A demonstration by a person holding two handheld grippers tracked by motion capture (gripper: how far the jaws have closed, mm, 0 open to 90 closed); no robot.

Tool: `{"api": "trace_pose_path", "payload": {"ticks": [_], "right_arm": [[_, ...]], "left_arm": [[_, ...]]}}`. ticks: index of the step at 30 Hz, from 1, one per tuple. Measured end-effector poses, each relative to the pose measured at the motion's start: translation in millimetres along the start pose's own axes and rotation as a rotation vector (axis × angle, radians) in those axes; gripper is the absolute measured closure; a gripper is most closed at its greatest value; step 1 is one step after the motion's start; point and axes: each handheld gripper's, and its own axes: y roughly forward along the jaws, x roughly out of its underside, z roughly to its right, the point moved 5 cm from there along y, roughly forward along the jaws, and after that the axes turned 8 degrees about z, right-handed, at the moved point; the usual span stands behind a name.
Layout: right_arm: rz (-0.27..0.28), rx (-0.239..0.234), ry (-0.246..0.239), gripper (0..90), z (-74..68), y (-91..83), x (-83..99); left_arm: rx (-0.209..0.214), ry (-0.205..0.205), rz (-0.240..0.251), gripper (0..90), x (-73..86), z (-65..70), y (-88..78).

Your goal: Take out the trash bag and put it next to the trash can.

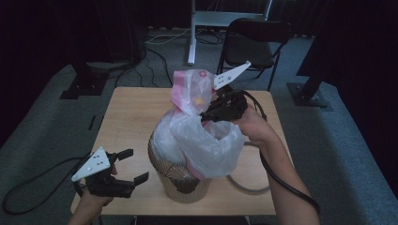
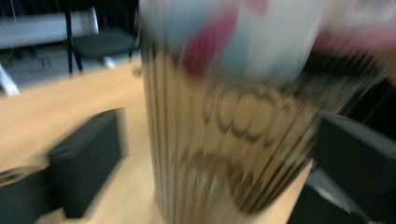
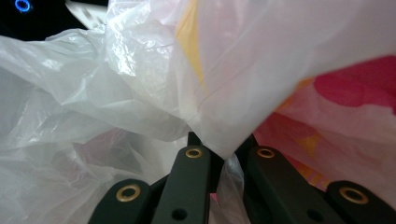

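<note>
Here, right hand-held gripper (image 1: 205,115) clenched on a fold of the thin white plastic bag (image 1: 206,140), holding it up above the ribbed paper waste bin (image 1: 180,180) at mid-desk. Bag partly out, its lower part inside the bin, pink printed plastic (image 1: 190,89) bunched at the top. Left hand-held gripper (image 1: 133,165) released, jaws spread, just beside the bin's side, not touching. Probably left: steadying the bin, then lifting the bag fully clear above the wooden desk (image 1: 126,122).
</note>
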Motion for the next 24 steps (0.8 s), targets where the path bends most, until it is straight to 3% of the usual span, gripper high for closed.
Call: {"api": "trace_pose_path", "payload": {"ticks": [3,6,8,14,18,24], "right_arm": [[0.02,0.015,-0.012,89.7,0.0,-8.9,-10.4],[0.052,0.02,-0.015,89.7,-1.4,-19.2,-20.9],[0.078,0.036,-0.018,89.7,-1.7,-26.4,-27.7],[0.168,0.098,-0.01,89.7,6.0,-50.4,-47.9],[0.222,0.149,0.002,89.6,17.5,-62.9,-56.3],[0.284,0.256,0.034,89.6,40.6,-76.3,-56.9]], "left_arm": [[-0.033,-0.02,-0.04,0.0,22.2,-8.8,3.8],[-0.078,-0.038,-0.039,0.0,42.8,-19.6,6.2],[-0.082,-0.054,-0.078,0.0,58.8,-26.6,8.9],[-0.16,-0.061,-0.184,0.0,104.4,-46.4,17.0],[-0.186,-0.101,-0.225,0.0,124.4,-56.4,19.9],[-0.193,-0.111,-0.271,0.0,138.7,-61.7,21.4]]}}
